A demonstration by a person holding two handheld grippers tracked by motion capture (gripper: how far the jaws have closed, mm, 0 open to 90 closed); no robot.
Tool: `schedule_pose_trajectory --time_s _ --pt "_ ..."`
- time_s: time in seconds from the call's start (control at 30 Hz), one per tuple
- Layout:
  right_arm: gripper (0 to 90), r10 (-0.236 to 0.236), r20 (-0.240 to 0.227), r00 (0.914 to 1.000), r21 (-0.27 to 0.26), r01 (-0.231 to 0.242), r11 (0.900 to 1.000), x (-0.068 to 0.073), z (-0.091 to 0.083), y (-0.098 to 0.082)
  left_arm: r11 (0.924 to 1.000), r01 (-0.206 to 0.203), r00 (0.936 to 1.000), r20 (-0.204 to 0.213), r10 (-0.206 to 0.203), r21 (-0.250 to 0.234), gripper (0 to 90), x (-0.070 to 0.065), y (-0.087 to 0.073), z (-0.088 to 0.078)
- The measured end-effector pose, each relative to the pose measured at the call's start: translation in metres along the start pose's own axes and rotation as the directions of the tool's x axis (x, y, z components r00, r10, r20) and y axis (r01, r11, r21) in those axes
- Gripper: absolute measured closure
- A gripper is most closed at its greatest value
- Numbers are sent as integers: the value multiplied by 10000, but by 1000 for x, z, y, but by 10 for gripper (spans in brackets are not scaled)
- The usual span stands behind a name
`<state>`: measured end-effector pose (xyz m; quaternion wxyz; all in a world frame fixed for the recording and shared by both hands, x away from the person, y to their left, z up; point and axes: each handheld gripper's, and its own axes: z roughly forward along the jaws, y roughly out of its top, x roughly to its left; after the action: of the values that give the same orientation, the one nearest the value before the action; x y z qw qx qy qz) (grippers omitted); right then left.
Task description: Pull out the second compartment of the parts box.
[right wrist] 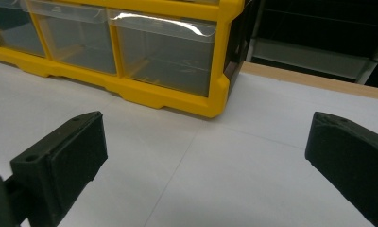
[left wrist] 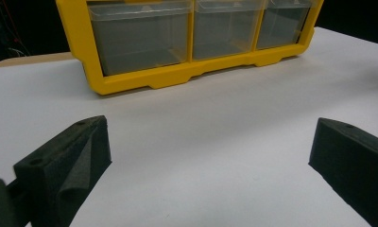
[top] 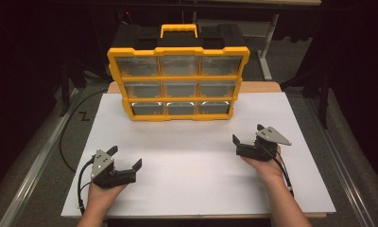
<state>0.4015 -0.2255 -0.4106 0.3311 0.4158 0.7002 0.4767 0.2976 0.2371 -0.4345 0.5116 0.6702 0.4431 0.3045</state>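
One yellow organizer (top: 177, 78) with nine clear drawers, three rows of three, stands upper centre in the high view on the white desk (top: 196, 175). Two grippers rest lower down, the left gripper (top: 126, 158) at lower left and the right gripper (top: 247, 133) at centre right, both spread wide and holding nothing. The high view shows the organizer's handle (top: 179, 30); each gripper view shows just its bottom row of drawers (left wrist: 140, 38) above parted jaws.

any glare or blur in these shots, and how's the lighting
High view: the white table top is brightly lit, the surroundings nearly black. Right gripper view: a bright glare streak on the top edge of a clear drawer of the yellow organizer. Left gripper view: the near black jaws look soft, out of focus.
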Motion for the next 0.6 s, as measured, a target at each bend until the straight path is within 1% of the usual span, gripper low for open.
schedule_pose_trajectory --time_s 0.03,0.13,0.2,0.23,0.3,0.4,0.43,0.6 --pt "9 0 0 10000 0 0 10000 0 0 0 10000 0 10000 0 0 0 5 0 0 0" --pt "9 -34 43 10000 53 33 10000 1 8 2 10000 -26 10000 -32 25 -20 5 0 0 0" --pt "9 -7 38 10000 127 6 9999 2 9 2 10000 -30 10000 -22 30 -20 5 0 0 0" --pt "8 -121 -34 9999 270 122 9996 4 9 1 10000 -18 10000 -4 18 -50 5 0 0 -1" --pt "8 -138 -33 9999 282 139 9995 5 8 1 10000 -7 10000 -14 7 -98 5 0 0 -1" --pt "8 -310 -70 9995 290 312 9991 8 5 1 9999 -2 10000 -28 2 -137 5 0 0 -2" --pt "8 -451 -68 9990 286 453 9986 10 3 1 9999 -5 10000 -19 5 -159 5 0 0 -2" --pt "8 -592 59 9982 303 590 9978 12 -4 -1 9998 42 10000 -35 -43 -208 5 1 0 -2"
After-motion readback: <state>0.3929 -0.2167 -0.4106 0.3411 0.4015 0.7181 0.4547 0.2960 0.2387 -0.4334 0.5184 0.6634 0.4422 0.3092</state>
